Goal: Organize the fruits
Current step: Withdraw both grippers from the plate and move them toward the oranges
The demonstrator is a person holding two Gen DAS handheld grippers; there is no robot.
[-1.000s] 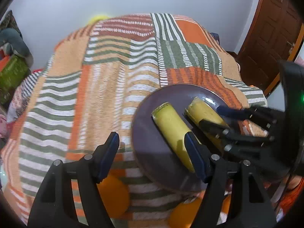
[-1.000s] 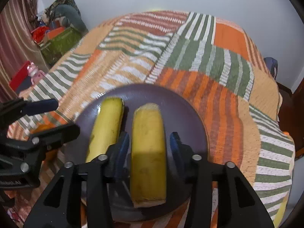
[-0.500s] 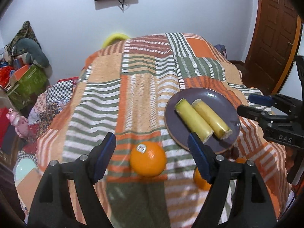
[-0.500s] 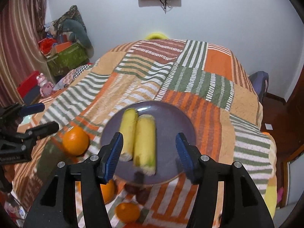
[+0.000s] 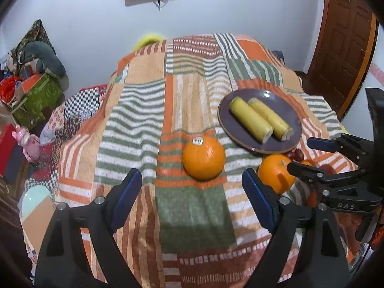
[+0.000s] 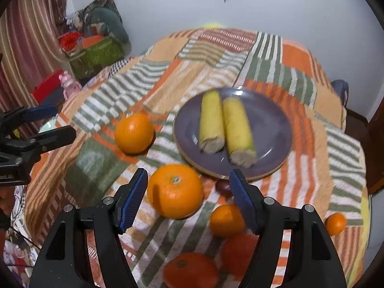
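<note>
Two yellow banana pieces (image 5: 260, 120) lie side by side on a dark purple plate (image 5: 228, 112) on the striped blanket; they show in the right wrist view (image 6: 225, 127) on the plate (image 6: 271, 122) too. A stickered orange (image 5: 203, 157) lies left of the plate, a second orange (image 5: 273, 172) below it. My left gripper (image 5: 192, 192) is open and empty, just short of the stickered orange. My right gripper (image 6: 188, 200) is open and empty, with a big orange (image 6: 175, 190) between its fingers' line of sight. Smaller oranges (image 6: 225, 219) and red tomatoes (image 6: 190, 270) lie nearby.
The blanket-covered table (image 5: 144, 120) drops off at all sides. A green box and clutter (image 5: 36, 93) stand at the left by the wall. A wooden door (image 5: 343, 40) is at the right. A small orange (image 6: 335, 223) lies near the right edge.
Both grippers have pulled back and up from the plate. The right gripper has let go of a banana piece, which now lies on the plate. More fruit has come into view.
</note>
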